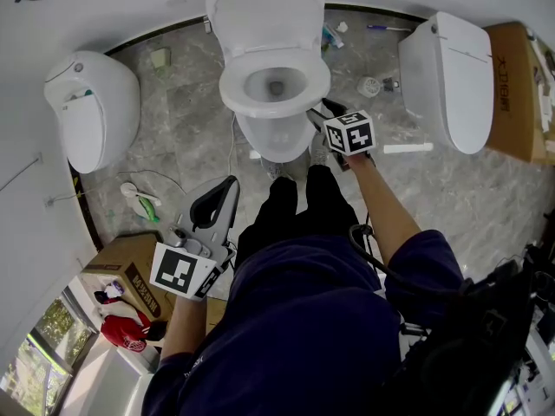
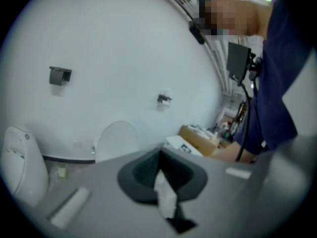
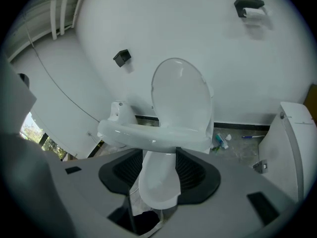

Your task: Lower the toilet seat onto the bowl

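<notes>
Currently in front of me: the toilet seat (image 1: 232, 89) is lying flat on the bowl (image 1: 276, 137), while the lid (image 1: 264, 11) is standing up against the wall behind it.
Right gripper (image 3: 158, 170): its jaws are standing apart and gripping nothing. I am looking between them at the bowl's white pedestal, with the seat's front edge running across just above them and not touching either pad.
Left gripper (image 2: 159, 167): its jaws are pressing together with nothing between them. I am holding it low at my left side, well apart from the toilet.
Head view only: I am seeing both grippers at once here. The right one is hanging just beside the bowl's front right, and the seat ring is showing from above as a closed oval round the water.
Right gripper view only: it is giving me the seat edge-on, the lid rising upright behind it, and a dark holder (image 3: 249, 5) on the wall high to the right.
Left gripper view only: it is catching just the top of the lid over the gripper's body, not the seat. It is also showing my dark blue top at the right edge.
Surroundings: another white toilet (image 1: 91, 111) is sitting at the left and a third (image 1: 447, 81) at the right, both on the grey marbled floor (image 1: 173, 137).
</notes>
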`<state>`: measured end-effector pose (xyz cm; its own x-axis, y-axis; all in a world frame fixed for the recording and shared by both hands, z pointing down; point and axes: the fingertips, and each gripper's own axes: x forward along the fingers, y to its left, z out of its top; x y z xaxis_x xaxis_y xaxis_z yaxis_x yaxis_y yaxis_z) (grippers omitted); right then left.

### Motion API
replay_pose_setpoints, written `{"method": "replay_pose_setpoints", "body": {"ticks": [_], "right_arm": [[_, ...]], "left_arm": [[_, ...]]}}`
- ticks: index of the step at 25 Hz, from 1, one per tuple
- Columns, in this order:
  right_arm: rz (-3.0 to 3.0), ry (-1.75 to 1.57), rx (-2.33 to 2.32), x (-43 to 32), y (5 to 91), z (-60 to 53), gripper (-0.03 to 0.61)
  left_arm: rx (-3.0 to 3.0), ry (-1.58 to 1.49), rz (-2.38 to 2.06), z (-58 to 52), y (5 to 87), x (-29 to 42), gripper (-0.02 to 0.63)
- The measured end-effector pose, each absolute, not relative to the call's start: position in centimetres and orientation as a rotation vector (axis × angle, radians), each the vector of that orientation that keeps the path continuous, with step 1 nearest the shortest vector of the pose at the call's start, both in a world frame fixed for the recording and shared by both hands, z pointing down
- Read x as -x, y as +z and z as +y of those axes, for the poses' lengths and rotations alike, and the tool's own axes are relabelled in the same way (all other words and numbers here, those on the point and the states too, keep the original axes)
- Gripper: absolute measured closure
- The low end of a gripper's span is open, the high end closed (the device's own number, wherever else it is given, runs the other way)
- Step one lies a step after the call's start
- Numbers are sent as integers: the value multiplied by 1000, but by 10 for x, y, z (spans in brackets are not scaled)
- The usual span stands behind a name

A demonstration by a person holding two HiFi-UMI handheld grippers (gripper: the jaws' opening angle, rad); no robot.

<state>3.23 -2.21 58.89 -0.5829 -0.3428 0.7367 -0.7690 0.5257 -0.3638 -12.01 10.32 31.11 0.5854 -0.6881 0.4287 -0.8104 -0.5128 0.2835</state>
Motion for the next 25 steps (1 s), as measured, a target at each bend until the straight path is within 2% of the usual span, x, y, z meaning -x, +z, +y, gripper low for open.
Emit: {"method": "replay_pose_setpoints", "body": {"ticks": [13,25], "right_arm": [[-2169,1218,-863,-32,606,2,377],[-2302,1418,-587,-21,599,21,385]], "left_arm": [[-2346,358,-1178,101,317,123,611],[-2333,358,-1148,95,327,117,612]]}}
